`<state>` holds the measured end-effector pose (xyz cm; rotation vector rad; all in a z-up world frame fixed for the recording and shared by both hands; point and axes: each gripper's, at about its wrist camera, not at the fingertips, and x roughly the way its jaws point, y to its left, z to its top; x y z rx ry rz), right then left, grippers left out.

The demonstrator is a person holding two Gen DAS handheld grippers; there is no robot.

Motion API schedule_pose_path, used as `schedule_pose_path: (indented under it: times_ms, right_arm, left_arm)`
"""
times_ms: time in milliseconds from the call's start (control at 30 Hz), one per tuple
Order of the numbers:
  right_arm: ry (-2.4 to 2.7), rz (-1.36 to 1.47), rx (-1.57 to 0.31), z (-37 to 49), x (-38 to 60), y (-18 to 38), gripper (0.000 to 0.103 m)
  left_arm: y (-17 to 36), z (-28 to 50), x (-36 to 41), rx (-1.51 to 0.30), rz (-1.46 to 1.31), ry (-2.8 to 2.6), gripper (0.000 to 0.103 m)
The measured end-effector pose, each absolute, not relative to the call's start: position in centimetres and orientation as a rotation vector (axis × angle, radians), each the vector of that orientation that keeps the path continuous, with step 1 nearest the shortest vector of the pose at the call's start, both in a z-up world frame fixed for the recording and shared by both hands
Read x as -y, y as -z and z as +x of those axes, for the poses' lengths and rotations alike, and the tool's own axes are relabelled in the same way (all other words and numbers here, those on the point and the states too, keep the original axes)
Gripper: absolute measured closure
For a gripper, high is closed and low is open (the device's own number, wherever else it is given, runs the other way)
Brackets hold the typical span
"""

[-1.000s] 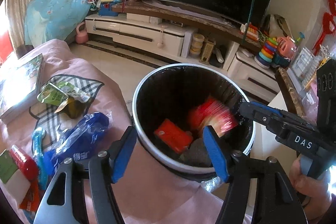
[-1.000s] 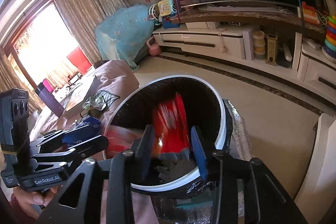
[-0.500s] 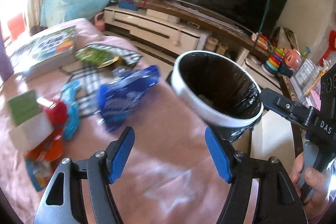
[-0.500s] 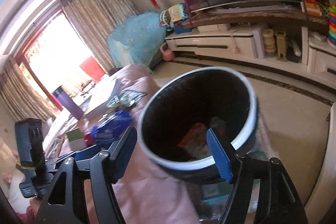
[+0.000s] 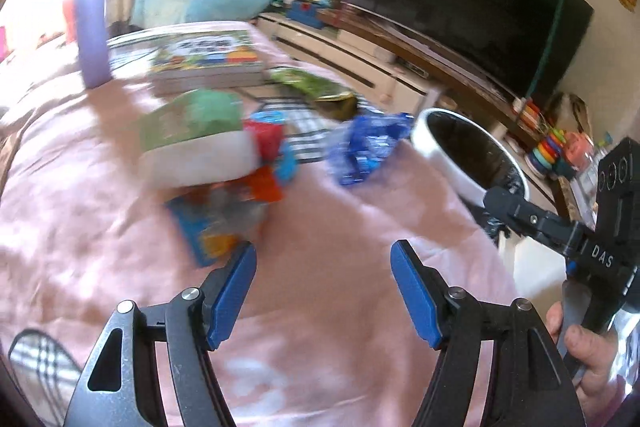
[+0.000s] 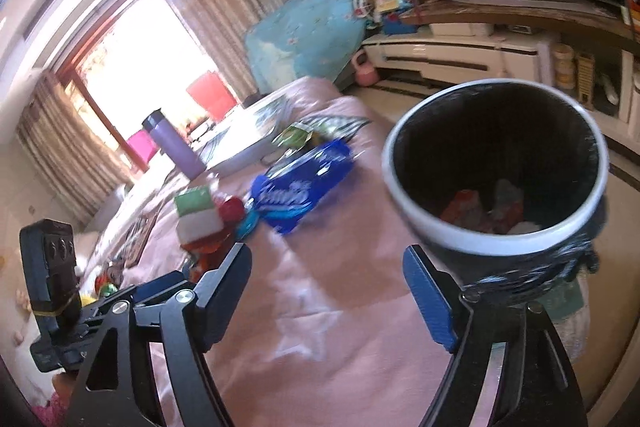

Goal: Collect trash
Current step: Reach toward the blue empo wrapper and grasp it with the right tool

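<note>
The left gripper (image 5: 323,281) hangs over the pink cloth-covered worktop (image 5: 340,227), blue-padded jaws wide apart w/ nothing between them, only bare pink cloth in the gap. The right gripper (image 6: 327,293) sits near the bin, its jaws opening and already wide, nothing between them either.

Trash is in a loose cluster on the worktop, ahead of the left gripper & to its left. Nearest: a flat blue-and-orange snack wrapper (image 5: 208,227), just beyond the left pad tip. Behind it, a green-and-white carton (image 5: 196,143), blurred, touching a small red item (image 5: 266,139) and an orange packet (image 5: 262,187). Farther right, a crumpled blue plastic snack bag (image 5: 366,147) lies close to the bin rim. Beyond, a green foil packet (image 5: 316,89) rests on a black-and-white checked cloth (image 5: 304,141).

The round black bin with a white rim and black liner (image 6: 496,247) stands at the worktop's right edge; in the right wrist view some red & white scraps (image 6: 484,211) lie at its bottom.

Not trash: a stack of picture books (image 5: 200,59) at the far side of the worktop, w/ a purple bottle (image 6: 174,143) beside it. A hand (image 5: 588,359) grips the right gripper's handle at the lower right of the left wrist view. Both views are motion-blurred, so labels can't be read.
</note>
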<state>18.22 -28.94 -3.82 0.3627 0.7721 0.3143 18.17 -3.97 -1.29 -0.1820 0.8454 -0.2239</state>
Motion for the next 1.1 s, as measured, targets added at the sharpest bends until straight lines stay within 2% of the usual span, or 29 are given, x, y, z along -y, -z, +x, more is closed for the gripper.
schedule_pose_path:
  times_ms: [133, 333, 767, 833, 900, 967, 1000, 1033, 1067, 1100]
  right_arm:
    - [-0.339, 0.331, -0.797, 18.7, 26.7, 4.5, 0.017]
    - [-0.348, 0.304, -0.819, 20.2, 24.8, 5.2, 0.017]
    - [-0.348, 0.277, -0.855, 25.1, 22.3, 5.8, 0.017]
    - [-0.334, 0.293, -0.870, 26.2, 22.4, 6.2, 0.017]
    - [-0.320, 0.319, -0.888, 27.1, 22.8, 6.8, 0.017]
    - [-0.316, 0.356, -0.892, 27.7, 23.2, 7.3, 0.019]
    - [-0.314, 0.365, -0.890, 27.8, 23.3, 7.4, 0.029]
    - [-0.318, 0.374, -0.888, 27.9, 23.5, 7.6, 0.049]
    - [-0.320, 0.380, -0.889, 28.0, 23.5, 7.7, 0.057]
    - [-0.322, 0.384, -0.887, 28.0, 23.6, 7.8, 0.058]
  left_arm:
    - [1.2, 17.2, 1.1, -0.835, -0.223, 0.155, 0.034]
    - [1.3, 17.4, -1.4, -0.835, -0.258, 0.091, 0.034]
    - [3.0, 22.4, -0.2, -0.881, -0.233, 0.091, 0.037]
    - [3.5, 23.2, -0.1, -0.891, -0.231, 0.091, 0.046]
    - [4.0, 24.0, -0.2, -0.908, -0.244, 0.102, 0.064]
    - [4.4, 24.3, -0.4, -0.919, -0.261, 0.115, 0.078]
    - [4.5, 24.3, -0.5, -0.918, -0.268, 0.118, 0.083]
    - [4.6, 24.2, -0.7, -0.915, -0.275, 0.123, 0.087]
    - [4.7, 24.2, -0.9, -0.913, -0.278, 0.128, 0.091]
    - [4.6, 24.1, -1.1, -0.911, -0.284, 0.135, 0.093]
